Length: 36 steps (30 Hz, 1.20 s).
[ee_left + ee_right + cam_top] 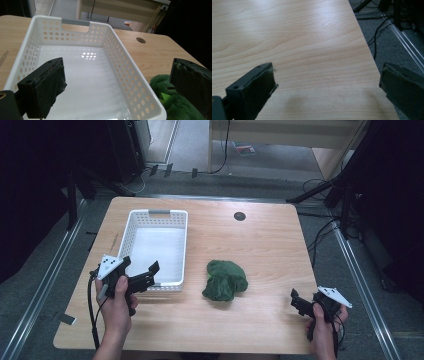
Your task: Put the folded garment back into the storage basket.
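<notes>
Just right of the white perforated basket (pixel 131 227) on the table (pixel 270 245) sits the crumpled green cloth (pixel 225 280). Left hand-held gripper (pixel 145 276) hovers at the basket's near rim, jaws wide apart and holding nothing. Right hand-held gripper (pixel 296 301) is well right of the cloth, jaws spread too, nothing between them.

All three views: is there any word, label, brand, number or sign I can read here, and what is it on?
None can be read.
White basket: perforated walls, no lettering.
Green cloth: a small light green patch shows in the left gripper view, perhaps a tag, no text legible.
Floor beyond the table: a flat red-and-white item, too small and blurred to read.
</notes>
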Each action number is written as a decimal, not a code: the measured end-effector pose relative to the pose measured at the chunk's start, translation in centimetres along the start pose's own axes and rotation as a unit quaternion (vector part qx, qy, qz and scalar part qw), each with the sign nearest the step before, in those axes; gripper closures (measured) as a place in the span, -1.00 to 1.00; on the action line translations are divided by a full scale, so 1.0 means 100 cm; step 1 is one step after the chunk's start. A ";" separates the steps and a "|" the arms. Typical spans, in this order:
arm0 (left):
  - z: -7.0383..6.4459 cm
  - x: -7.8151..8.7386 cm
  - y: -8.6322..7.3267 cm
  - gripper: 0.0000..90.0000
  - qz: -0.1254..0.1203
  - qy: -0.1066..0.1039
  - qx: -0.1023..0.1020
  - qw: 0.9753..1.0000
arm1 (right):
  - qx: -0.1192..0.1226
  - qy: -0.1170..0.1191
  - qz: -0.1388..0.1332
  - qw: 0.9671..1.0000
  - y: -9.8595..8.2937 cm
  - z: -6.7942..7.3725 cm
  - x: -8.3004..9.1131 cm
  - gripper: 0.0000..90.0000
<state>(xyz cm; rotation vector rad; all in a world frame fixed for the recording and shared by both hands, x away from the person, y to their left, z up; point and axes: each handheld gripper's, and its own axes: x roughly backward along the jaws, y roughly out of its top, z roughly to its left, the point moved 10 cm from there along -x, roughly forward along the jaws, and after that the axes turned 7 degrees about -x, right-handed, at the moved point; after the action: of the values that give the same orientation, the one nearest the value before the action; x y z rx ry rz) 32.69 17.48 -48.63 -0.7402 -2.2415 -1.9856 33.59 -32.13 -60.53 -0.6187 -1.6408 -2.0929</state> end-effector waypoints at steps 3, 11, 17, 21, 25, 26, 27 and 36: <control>-0.007 -0.005 -0.001 -0.98 0.003 -0.006 -0.001 1.000 | 0.000 0.000 0.000 1.000 0.000 0.000 0.000 -0.99; -0.024 -0.015 -0.004 -0.98 0.012 -0.021 -0.009 1.000 | 0.000 0.000 0.000 1.000 0.000 0.000 0.000 -0.99; -0.039 -0.023 -0.008 -0.98 0.021 -0.033 -0.018 0.999 | 0.000 0.001 0.000 1.000 0.000 0.000 0.000 -0.99; -0.049 -0.029 -0.009 -0.98 0.025 -0.042 -0.022 0.999 | 0.000 0.002 0.001 1.000 0.000 0.000 0.000 -0.99; -0.058 -0.034 -0.012 -0.98 0.030 -0.049 -0.025 0.998 | 0.000 0.002 0.000 1.000 0.000 0.000 0.000 -0.99; -0.061 -0.035 -0.013 -0.98 0.032 -0.052 -0.026 0.998 | 0.000 0.002 0.000 1.000 0.000 0.000 0.000 -0.99; -0.064 -0.037 -0.013 -0.98 0.034 -0.054 -0.030 0.998 | 0.000 0.002 0.000 1.000 0.000 0.000 0.000 -0.99; -0.092 -0.048 -0.021 -0.98 0.049 -0.081 -0.038 0.995 | 0.001 0.002 0.001 1.000 0.000 0.001 0.000 -0.99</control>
<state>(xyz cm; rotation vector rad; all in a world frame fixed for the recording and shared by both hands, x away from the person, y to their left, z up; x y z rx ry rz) 33.68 7.08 -50.73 -1.0326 -2.1758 -2.0425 33.57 -32.06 -60.54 -0.6158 -1.6405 -2.0884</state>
